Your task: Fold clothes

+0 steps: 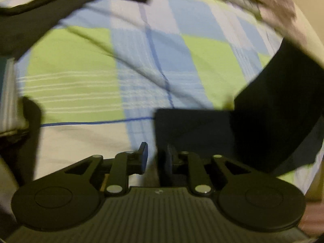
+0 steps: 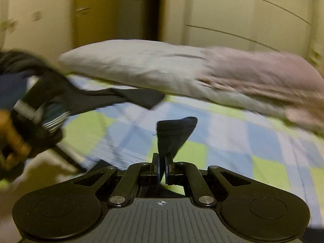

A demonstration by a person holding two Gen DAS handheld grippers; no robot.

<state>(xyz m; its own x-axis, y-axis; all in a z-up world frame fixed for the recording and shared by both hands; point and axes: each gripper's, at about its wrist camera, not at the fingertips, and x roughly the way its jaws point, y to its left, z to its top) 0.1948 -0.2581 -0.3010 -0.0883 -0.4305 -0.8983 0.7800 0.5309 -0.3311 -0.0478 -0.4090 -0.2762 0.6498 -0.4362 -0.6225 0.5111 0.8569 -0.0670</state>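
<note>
The right tool (image 2: 162,169) is pinching a corner of the dark garment (image 2: 174,133), which hangs above the checked bed (image 2: 222,141). The left tool (image 1: 156,158) stands spread, cloth beside its right finger. With only one thin corner held, the garment could slip out and bunch.

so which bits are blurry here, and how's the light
Left wrist view: dim, yellowish light; the checked blue-and-green bedsheet is smeared, and the dark cloth reads almost black. Right wrist view: the pale grey pillow and hand streak with motion, while the right gripper stays sharp.
</note>
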